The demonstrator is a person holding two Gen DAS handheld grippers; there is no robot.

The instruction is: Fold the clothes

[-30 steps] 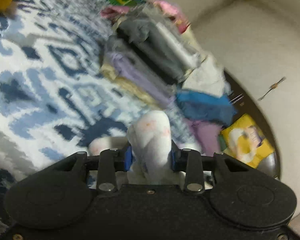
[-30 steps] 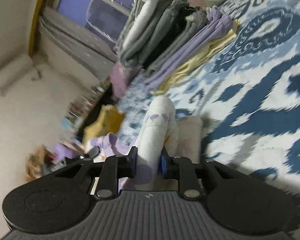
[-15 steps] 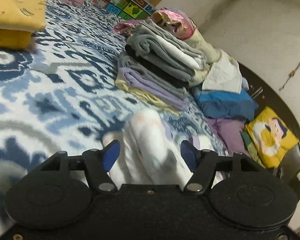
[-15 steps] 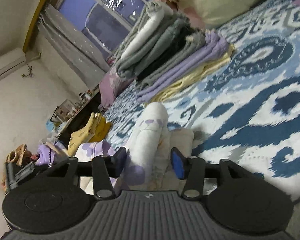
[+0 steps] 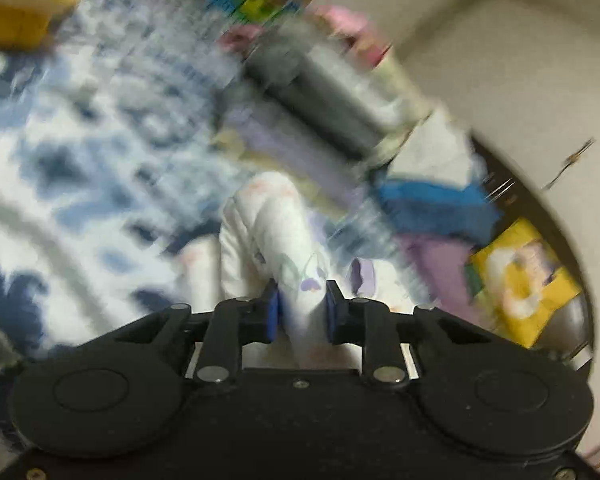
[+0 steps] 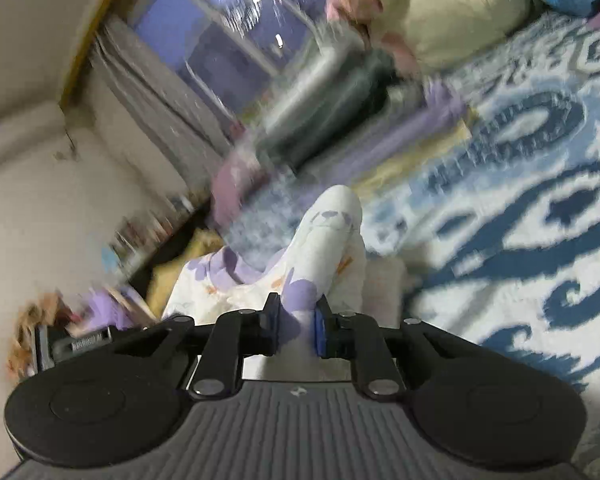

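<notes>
Motion-blurred blue-and-white patterned bedspread (image 5: pixel 80 152), left gripper (image 5: pixel 299 308) just closed, pinching a white floral garment (image 5: pixel 272 232) bunched on the bed, smeared stack of folded clothes (image 5: pixel 320 96) behind, right gripper (image 6: pixel 296 324) likewise just clamped on the same garment's purple-flowered fold, its lower part hidden.

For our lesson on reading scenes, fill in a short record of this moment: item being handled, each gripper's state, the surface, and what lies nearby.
item: white floral-print garment, bunched
left gripper: jaws just closed, pinching the garment
right gripper: jaws just closed, pinching the same garment
surface: blue-and-white patterned bedspread
nearby: stack of folded grey, purple and yellow clothes, beyond the garment
image quality: both views motion-blurred
</notes>
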